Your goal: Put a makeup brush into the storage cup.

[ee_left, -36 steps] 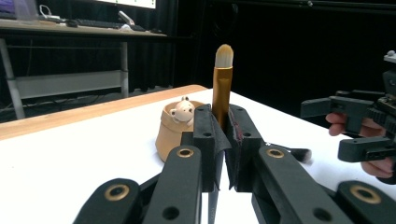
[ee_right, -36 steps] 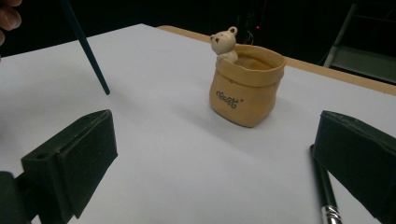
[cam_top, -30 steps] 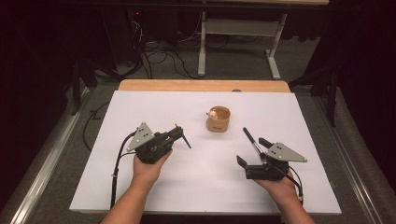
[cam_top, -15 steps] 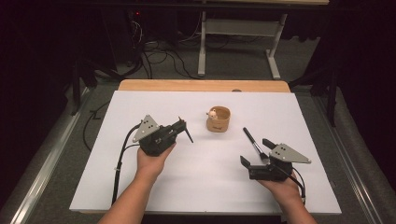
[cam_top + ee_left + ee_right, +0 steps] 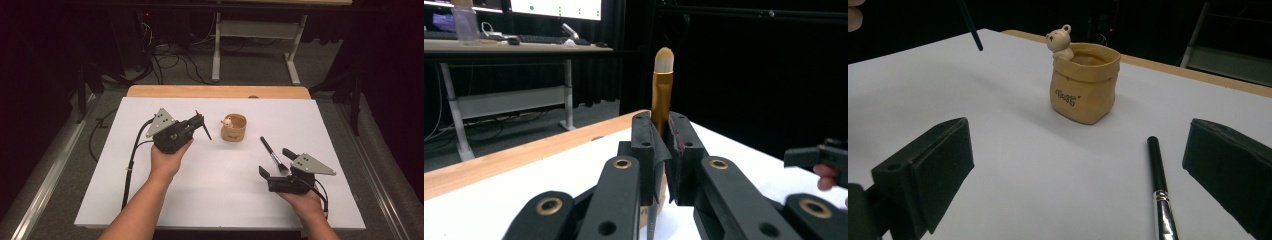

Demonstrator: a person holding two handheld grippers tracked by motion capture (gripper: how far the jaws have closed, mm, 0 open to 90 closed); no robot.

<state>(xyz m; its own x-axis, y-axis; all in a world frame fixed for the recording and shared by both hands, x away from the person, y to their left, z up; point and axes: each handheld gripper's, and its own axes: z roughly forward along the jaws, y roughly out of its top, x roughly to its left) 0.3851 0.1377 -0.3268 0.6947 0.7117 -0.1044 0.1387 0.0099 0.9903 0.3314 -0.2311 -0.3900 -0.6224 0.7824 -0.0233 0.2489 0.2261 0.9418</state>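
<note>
left gripper (image 5: 200,123) clamped on gold brush (image 5: 662,85), held above table beside pot (image 5: 233,127). step: carrying brush to pot. next: line handle tip over pot mouth, lower, release. right gripper (image 5: 274,167) wide open, empty, black brush (image 5: 272,154) lying between jaws.
</note>
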